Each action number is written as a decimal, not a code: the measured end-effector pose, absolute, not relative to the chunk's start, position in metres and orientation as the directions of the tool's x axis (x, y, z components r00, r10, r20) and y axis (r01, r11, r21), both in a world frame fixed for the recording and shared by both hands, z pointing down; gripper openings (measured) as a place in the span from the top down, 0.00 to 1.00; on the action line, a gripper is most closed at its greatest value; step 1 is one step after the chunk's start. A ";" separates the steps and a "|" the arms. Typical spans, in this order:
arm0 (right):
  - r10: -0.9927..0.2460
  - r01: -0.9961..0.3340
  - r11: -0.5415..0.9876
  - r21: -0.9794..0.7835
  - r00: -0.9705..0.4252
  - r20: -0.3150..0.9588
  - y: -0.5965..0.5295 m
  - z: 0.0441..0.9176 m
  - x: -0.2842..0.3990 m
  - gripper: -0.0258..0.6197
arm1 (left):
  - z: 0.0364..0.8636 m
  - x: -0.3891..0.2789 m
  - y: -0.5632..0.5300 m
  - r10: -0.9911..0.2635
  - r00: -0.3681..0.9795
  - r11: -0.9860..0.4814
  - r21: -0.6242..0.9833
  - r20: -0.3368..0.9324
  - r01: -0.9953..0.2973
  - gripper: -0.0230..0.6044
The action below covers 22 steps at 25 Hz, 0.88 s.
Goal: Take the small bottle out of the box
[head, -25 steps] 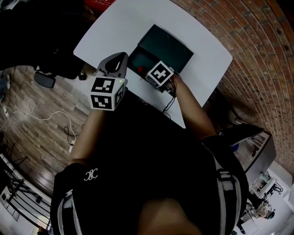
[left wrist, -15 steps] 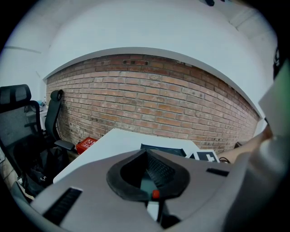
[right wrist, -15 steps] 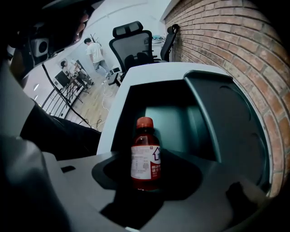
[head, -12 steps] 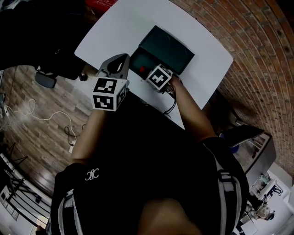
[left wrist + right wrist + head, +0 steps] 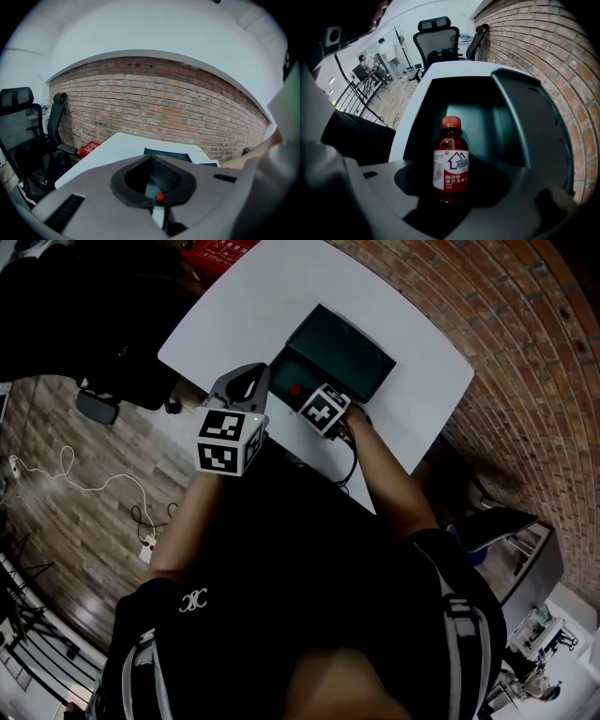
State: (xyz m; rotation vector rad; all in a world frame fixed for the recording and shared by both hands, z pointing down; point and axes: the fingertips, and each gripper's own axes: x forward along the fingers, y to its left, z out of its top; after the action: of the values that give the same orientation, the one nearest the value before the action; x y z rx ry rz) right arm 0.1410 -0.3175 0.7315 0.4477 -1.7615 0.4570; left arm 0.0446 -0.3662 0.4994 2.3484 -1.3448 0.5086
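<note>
A small brown bottle (image 5: 451, 164) with a red cap and a white label stands upright inside the dark green box (image 5: 506, 117). My right gripper (image 5: 451, 190) reaches into the box with a jaw on each side of the bottle. The jaws are opening, and a dark gap shows round the bottle. From the head view, the red cap (image 5: 295, 390) sits just ahead of the right gripper (image 5: 307, 397), and the box lid (image 5: 342, 345) lies open behind. My left gripper (image 5: 251, 374) hovers shut and empty at the table's near edge, left of the box (image 5: 166, 153).
The box sits on a white table (image 5: 253, 306) beside a brick wall (image 5: 525, 352). A red item (image 5: 88, 148) lies on the floor past the table's far end. Office chairs (image 5: 438, 40) stand beyond the table. A cable (image 5: 75, 479) lies on the wooden floor.
The right gripper has pushed a little further toward the box, and the red cap now shows clear ahead of it. The left gripper has drifted slightly right.
</note>
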 end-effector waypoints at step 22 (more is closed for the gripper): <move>-0.412 -0.652 0.758 0.032 -0.440 0.798 -0.347 0.637 0.135 0.62 | 0.481 0.049 -0.355 -0.786 0.445 -0.434 0.129 0.429 -0.892 0.95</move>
State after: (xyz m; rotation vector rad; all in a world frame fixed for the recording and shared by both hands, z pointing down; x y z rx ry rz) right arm 0.1354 -0.3474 0.6372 0.7954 -2.0939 0.3549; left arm 0.0493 -0.3548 0.4806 2.3650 -1.4307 0.4387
